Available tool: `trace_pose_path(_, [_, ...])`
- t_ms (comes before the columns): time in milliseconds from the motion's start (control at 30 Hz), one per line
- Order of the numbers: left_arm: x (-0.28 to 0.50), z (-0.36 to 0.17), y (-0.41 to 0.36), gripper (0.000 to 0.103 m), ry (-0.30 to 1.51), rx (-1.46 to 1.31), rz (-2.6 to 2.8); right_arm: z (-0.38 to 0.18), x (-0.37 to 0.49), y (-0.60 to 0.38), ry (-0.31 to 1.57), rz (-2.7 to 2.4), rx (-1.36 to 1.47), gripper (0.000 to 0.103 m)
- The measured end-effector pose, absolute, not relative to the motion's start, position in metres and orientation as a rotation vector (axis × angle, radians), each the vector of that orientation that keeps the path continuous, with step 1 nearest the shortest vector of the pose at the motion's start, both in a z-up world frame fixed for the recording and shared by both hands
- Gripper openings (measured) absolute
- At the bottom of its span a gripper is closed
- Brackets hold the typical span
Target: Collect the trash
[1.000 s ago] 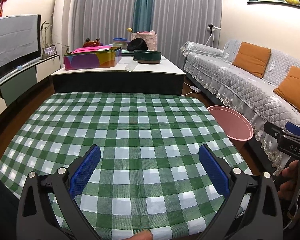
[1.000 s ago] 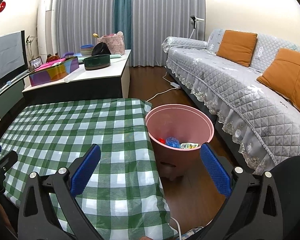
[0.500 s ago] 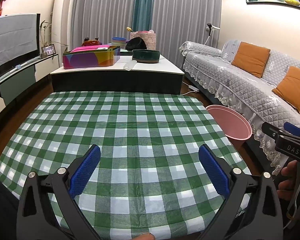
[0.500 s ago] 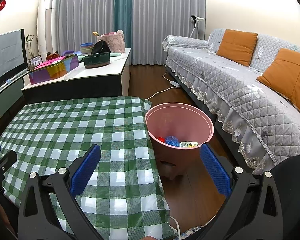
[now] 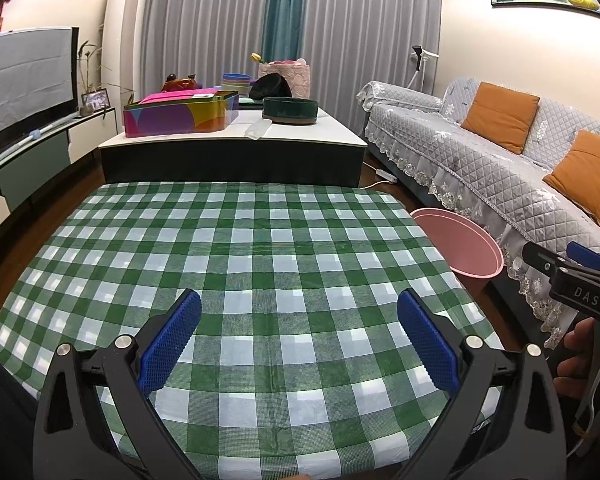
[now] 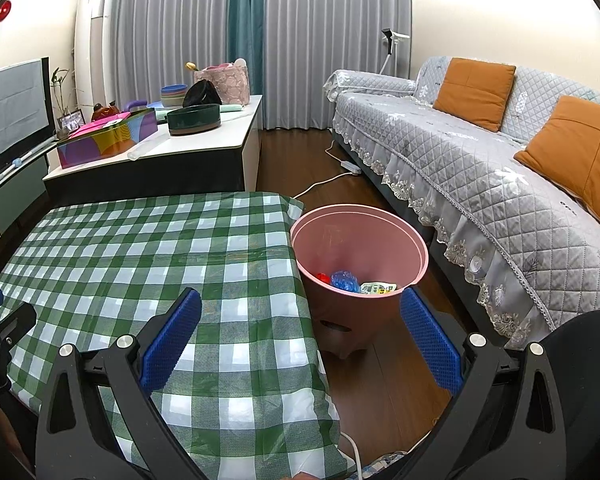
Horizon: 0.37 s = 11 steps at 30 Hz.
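Living room, trash run | left hand-held gripper (image 5: 299,330) and right hand-held gripper (image 6: 300,330) both wide, empty | trash (image 6: 356,282) lies in bin (image 6: 416,240) beside table (image 5: 260,248) | likely done: scan table edges before stopping.

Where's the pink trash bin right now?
The pink trash bin stands on the wood floor at the right edge of the green checked table, between it and the grey sofa, in the middle of the right wrist view.
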<state>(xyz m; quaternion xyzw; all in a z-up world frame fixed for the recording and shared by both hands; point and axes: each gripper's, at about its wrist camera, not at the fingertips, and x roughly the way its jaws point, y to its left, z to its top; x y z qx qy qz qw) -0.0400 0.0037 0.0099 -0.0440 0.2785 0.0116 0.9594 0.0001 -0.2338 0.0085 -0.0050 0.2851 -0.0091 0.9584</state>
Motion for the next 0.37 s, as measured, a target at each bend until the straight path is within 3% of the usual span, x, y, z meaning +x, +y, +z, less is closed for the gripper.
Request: trace_pose_path(367, [-0.0355, 0.008, -0.0002, 0.095, 0.586, -0.08, 0.034, 0.005, -0.0001, -0.2338, 0.581, -0.017, -0.007, 0.098])
